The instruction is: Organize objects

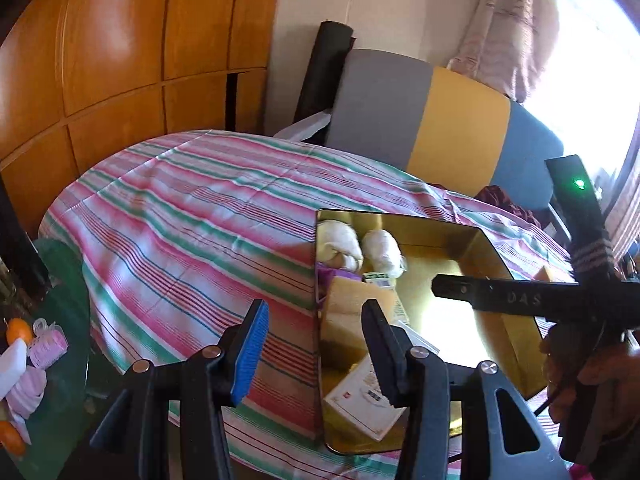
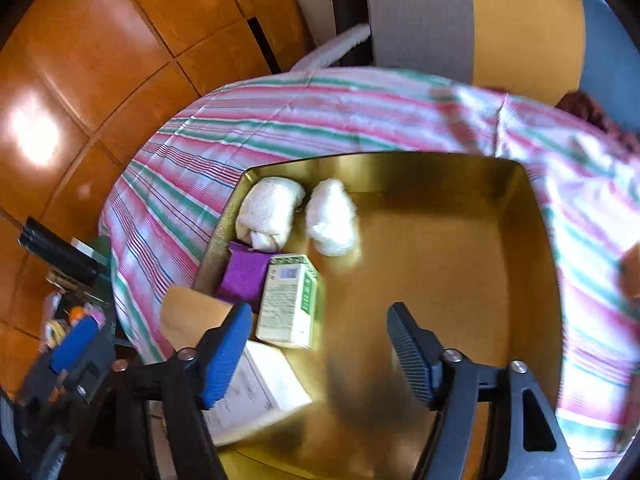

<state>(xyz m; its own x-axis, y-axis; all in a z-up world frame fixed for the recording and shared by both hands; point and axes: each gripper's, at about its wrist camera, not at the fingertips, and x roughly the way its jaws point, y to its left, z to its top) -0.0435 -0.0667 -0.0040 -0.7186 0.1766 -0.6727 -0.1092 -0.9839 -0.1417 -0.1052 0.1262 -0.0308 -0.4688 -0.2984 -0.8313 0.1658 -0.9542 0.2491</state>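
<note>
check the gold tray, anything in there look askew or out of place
Mostly tidy: two white rolls sit side by side in the gold tray. The green carton lies tilted, overlapping the white box, and the purple packet is wedged against the wall. Nothing spilled or damaged.

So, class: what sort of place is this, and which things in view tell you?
Probably a home living or dining room: a table under a striped cloth, wooden cabinets, a curtained window and a cushioned seat.
</note>
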